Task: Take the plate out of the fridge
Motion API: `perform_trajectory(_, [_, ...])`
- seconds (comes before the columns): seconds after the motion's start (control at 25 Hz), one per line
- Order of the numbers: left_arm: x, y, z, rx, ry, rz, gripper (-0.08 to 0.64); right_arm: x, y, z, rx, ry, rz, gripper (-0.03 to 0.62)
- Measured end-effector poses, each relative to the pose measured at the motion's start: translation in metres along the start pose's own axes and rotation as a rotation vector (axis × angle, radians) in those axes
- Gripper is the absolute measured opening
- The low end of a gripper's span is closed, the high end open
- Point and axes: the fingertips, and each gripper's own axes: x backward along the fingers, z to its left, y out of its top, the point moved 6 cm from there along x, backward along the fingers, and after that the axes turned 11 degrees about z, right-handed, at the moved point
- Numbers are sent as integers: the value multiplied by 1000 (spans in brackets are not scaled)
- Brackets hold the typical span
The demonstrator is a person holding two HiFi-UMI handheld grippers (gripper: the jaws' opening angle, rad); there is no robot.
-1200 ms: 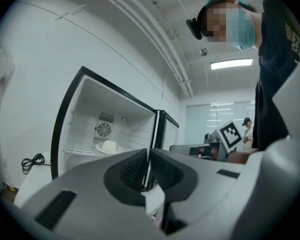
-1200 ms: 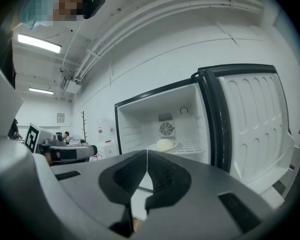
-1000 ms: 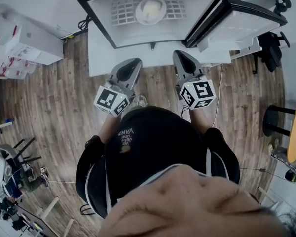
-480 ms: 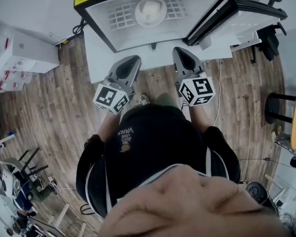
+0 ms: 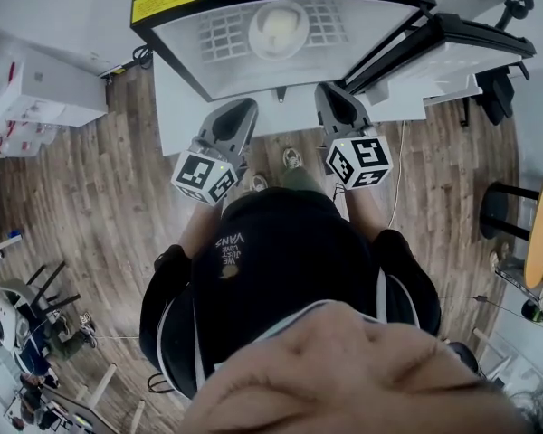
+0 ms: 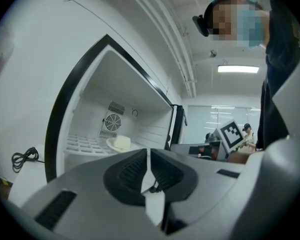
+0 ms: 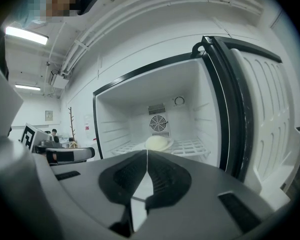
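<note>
The fridge (image 5: 281, 39) stands open in front of me, its door (image 5: 443, 48) swung out to the right. On its white wire shelf (image 7: 190, 146) lies a pale plate (image 5: 277, 23) (image 7: 158, 143) (image 6: 119, 144) with a light lump of food on it. My left gripper (image 5: 238, 114) (image 6: 149, 154) and right gripper (image 5: 331, 98) (image 7: 147, 154) are held side by side just outside the fridge opening, pointing at it. Both are shut with nothing between the jaws. The plate is well beyond both tips.
A fan grille (image 7: 158, 122) sits on the fridge's back wall. White boxes (image 5: 45, 84) stand at the left on the wooden floor (image 5: 100, 197). A black cable (image 6: 22, 158) hangs by the fridge's left side. A round stool (image 5: 511, 215) stands at the right.
Both grippers have moved closer to the fridge opening; the fridge looks larger and nearer. The jaws stayed shut.
</note>
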Motion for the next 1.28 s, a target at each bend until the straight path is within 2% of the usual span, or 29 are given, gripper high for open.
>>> perform_trajectory(0.6, [-46,7,9,43,52,34,31,-40,14,-38,-4,78,19,12])
perform_trajectory(1.0, [-60,-3,25,177,97,71,31,-55,13,-48,-6,106,42,12])
perform_trajectory(1.16, [-64,-8,30,250,78,72,32,-62,10,-48,-7,114,59,12])
perform_trajectory(1.28, [-67,-8,33,274,64,68,31,-66,8,-48,-9,117,69,12])
